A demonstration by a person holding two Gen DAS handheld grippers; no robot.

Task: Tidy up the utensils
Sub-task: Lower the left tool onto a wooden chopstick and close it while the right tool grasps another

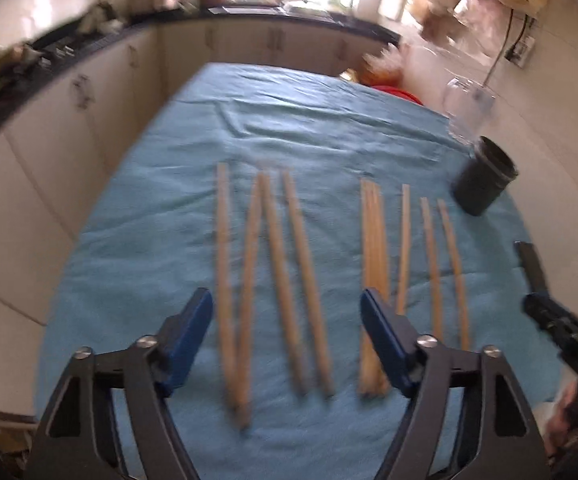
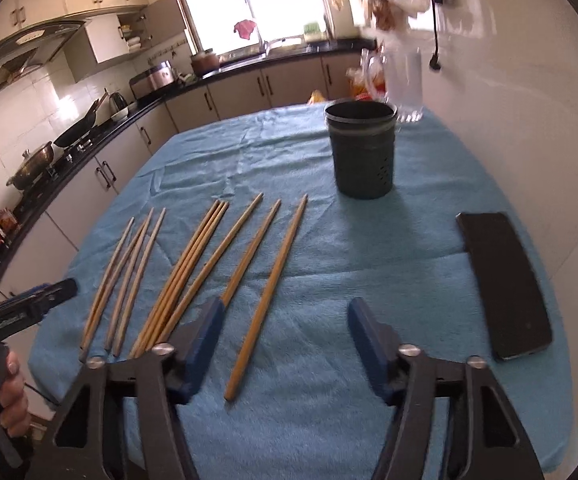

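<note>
Right wrist view: right gripper (image 2: 285,344) jaws spread wide, empty, over rightmost long wooden chopstick (image 2: 269,292) lying on blue cloth (image 2: 329,260). Left gripper (image 1: 287,344) likewise agape, nothing held. Risks: thin stick rolling from pads; knocking dark perforated cylindrical holder (image 2: 363,148); nudging black phone (image 2: 505,284).

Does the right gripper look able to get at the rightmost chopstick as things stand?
Probably yes. The right gripper is open and empty, and the rightmost chopstick lies alone on the blue cloth just ahead of its fingers, apart from its neighbours, nothing covering it.
</note>
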